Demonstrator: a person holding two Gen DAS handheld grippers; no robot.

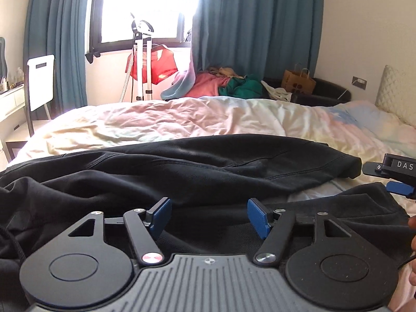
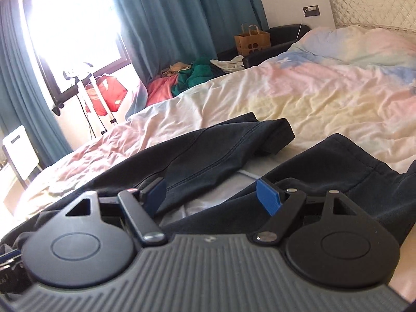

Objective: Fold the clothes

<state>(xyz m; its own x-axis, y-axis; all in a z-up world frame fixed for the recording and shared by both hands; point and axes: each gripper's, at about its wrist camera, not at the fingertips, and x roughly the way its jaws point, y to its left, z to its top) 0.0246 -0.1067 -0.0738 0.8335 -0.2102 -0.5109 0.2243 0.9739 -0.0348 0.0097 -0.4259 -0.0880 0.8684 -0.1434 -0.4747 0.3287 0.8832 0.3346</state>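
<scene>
**Left wrist view: black garment spread on the bed, both grippers open above it**

Left wrist view shows the bed filling the room's middle, its pastel duvet rumpled. Behind the bed hang teal curtains beside a bright window. Across the near side of the bed lies the black garment, creased, one cuffed end reaching toward the bed's headboard side. On the floor beyond the bed sits a heap of pink and green clothes, with a brown paper bag next to it; the bag's dark print cannot be read. A white tripod stand rises beyond the bed below the window.

The left gripper hovers over the garment, jaws spread wide with only fabric lying beneath them, nothing pinched. The right gripper likewise stands wide over the garment's near folds, grasping nothing. In the left wrist view its side shows the letters "DAS".
</scene>
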